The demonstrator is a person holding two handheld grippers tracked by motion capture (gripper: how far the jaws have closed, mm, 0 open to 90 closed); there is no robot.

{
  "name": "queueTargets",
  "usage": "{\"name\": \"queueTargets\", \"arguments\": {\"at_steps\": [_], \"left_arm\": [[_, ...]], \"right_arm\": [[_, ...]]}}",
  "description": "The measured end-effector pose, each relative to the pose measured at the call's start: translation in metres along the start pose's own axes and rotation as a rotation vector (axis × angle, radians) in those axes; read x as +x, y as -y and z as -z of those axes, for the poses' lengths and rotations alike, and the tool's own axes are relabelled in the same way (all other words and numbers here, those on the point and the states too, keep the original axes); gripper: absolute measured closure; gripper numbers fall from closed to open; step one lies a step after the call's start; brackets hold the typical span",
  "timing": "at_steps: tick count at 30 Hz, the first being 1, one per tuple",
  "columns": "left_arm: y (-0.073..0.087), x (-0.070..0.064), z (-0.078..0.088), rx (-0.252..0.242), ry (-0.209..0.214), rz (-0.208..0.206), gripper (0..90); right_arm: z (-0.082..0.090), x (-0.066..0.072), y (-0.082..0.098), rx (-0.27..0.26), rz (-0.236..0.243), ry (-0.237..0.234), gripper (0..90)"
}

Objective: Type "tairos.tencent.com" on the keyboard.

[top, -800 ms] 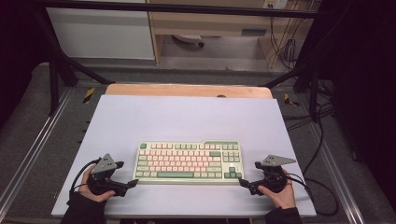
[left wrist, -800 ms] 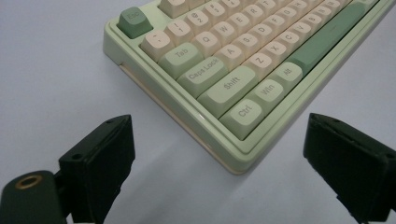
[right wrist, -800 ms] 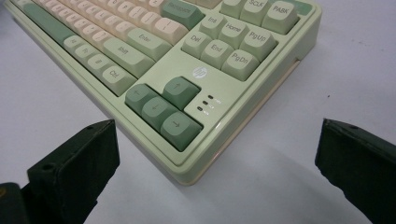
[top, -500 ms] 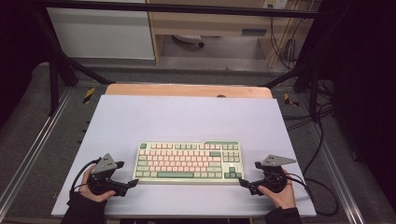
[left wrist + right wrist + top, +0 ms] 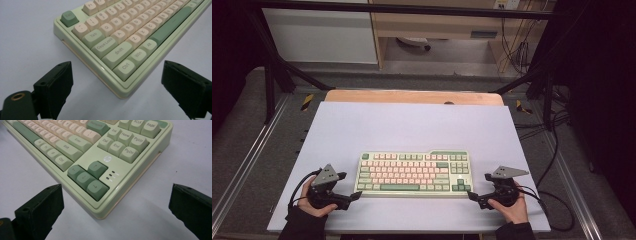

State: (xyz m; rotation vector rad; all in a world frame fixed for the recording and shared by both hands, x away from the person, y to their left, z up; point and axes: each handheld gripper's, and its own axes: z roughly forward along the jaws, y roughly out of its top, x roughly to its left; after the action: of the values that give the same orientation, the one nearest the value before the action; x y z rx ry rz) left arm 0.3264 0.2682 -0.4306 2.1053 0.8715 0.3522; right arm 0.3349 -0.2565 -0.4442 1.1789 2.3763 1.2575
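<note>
Looking down from the high view, I see the pale green and cream plastic keyboard (image 5: 413, 173) lying flat near the front of the white desk (image 5: 412, 125), my left tool (image 5: 356, 196) and right tool (image 5: 472, 195) at its two front corners, both released. My left gripper view puts the Ctrl corner between wide jaws, untouched. My right gripper view does so with the arrow-key corner. I should close both evenly on the case edge, not keys. Its underside stays hidden.

Far end of the pale green and cream plastic keyboard (image 5: 130, 35) cut off by the left gripper view's edge; tiny labels beside its indicator lights (image 5: 111, 175) perhaps unreadable
</note>
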Motion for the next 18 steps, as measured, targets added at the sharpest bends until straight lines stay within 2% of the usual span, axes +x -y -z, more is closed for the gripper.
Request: {"name": "queueTargets", "arguments": {"at_steps": [8,18], "left_arm": [[-0.007,-0.005,0.0,-0.011,-0.008,0.003,10.9],[-0.018,-0.013,-0.004,-0.011,0.001,0.008,16.2]], "right_arm": [[-0.001,0.0,0.0,0.002,0.001,0.002,0.4],[-0.001,0.0,0.0,0.003,0.005,0.006,0.4]]}}
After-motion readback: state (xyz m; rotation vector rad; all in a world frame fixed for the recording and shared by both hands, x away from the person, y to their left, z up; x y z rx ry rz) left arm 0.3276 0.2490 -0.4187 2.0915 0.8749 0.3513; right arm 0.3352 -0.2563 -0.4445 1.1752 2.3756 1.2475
